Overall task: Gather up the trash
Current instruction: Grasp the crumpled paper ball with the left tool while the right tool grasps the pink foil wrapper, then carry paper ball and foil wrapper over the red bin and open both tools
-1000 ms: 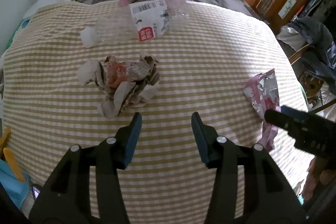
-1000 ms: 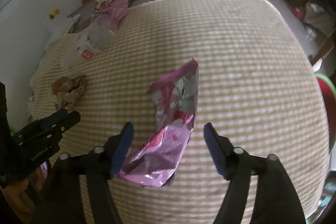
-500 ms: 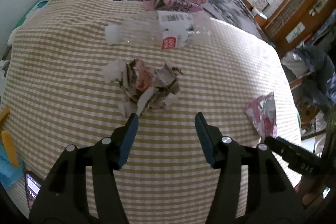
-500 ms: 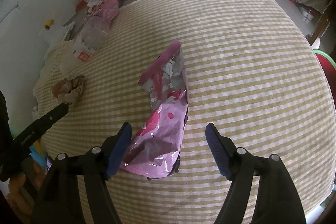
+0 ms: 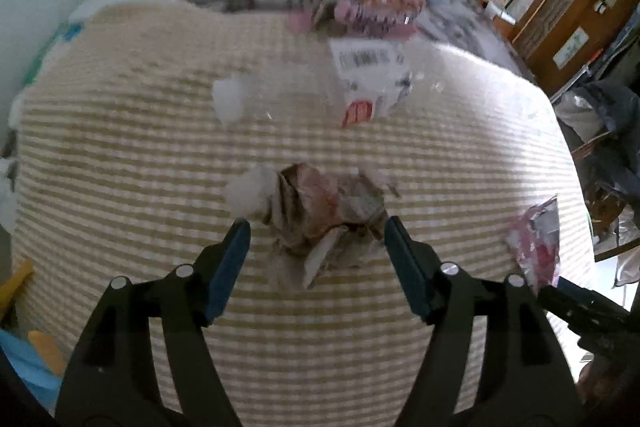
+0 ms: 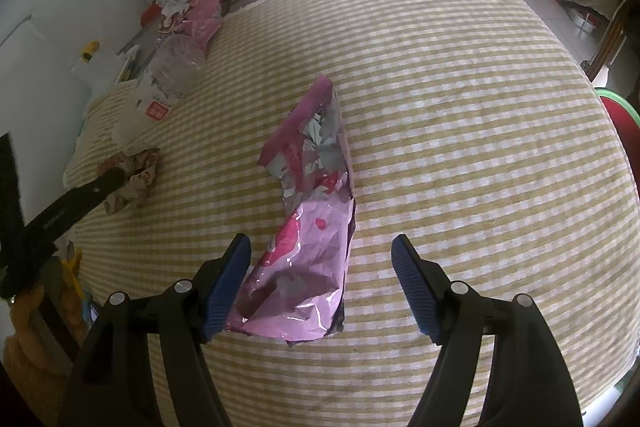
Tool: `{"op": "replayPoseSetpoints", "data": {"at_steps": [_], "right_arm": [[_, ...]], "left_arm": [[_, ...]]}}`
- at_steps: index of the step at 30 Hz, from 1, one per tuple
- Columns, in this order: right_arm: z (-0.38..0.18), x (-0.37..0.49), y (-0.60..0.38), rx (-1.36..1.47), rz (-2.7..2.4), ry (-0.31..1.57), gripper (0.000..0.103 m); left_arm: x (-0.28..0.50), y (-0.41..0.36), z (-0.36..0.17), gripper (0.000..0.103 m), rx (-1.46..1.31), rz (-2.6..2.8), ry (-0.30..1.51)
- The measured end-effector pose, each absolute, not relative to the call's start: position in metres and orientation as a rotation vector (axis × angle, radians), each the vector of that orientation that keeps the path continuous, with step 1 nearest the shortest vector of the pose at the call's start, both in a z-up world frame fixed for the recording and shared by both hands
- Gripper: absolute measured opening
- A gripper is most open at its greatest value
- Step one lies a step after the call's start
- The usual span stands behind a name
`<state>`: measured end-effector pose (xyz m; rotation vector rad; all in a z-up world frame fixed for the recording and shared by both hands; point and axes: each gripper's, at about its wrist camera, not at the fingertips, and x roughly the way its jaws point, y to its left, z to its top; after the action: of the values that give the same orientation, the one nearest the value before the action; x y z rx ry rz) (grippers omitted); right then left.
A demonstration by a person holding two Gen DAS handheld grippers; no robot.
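Note:
A crumpled brown-and-white paper wad lies on the checked tablecloth. My left gripper is open, its fingertips either side of the wad's near part. The wad also shows in the right wrist view, with a left finger against it. A torn pink foil wrapper lies flat on the cloth. My right gripper is open with its fingertips astride the wrapper's lower half. The wrapper also shows in the left wrist view. A clear plastic bottle with a white label lies beyond the wad.
A pink printed bag sits at the far edge of the table, also seen in the left wrist view. Chairs, clothing and shelves stand around the table. A red and green basin is off the right edge.
My left gripper has moved forward and its jaws have widened around the paper wad. My right gripper has moved forward over the pink wrapper and stays open.

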<state>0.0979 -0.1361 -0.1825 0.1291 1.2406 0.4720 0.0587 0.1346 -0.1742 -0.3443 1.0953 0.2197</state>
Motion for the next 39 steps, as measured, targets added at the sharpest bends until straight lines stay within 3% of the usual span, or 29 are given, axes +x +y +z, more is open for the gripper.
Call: {"op": "replayPoseSetpoints", "data": {"at_steps": [2,7,8,9,12,15,39], "right_arm": [[-0.182,0.099,-0.136,0.129,0.470,1.239,0.071],[-0.183,0.101,-0.137,0.145,0.465,1.239,0.070],[-0.183,0.101,-0.136,0.144,0.468,1.236,0.062],[-0.183,0.101,-0.136,0.143,0.473,1.238,0.046],[-0.182,0.100,-0.133,0.148,0.484,1.235,0.035],[-0.175,0.098,-0.134,0.160,0.494,1.208,0.032],[-0.134,0.092,-0.222,0.299,0.375,1.083,0.031]], "left_arm": [[0.062,0.134,-0.181,0.063,-0.373,0.200,1.112],[0.063,0.122,-0.178,0.038,-0.344,0.180,1.097],[0.063,0.120,-0.175,0.032,-0.347,0.183,1.088],[0.062,0.119,-0.171,0.026,-0.356,0.182,1.079],[0.054,0.114,-0.159,0.026,-0.400,0.151,1.052],[0.044,0.106,-0.149,0.026,-0.403,0.134,1.031],[0.044,0.007,-0.100,0.027,-0.294,-0.075,0.966]]}}
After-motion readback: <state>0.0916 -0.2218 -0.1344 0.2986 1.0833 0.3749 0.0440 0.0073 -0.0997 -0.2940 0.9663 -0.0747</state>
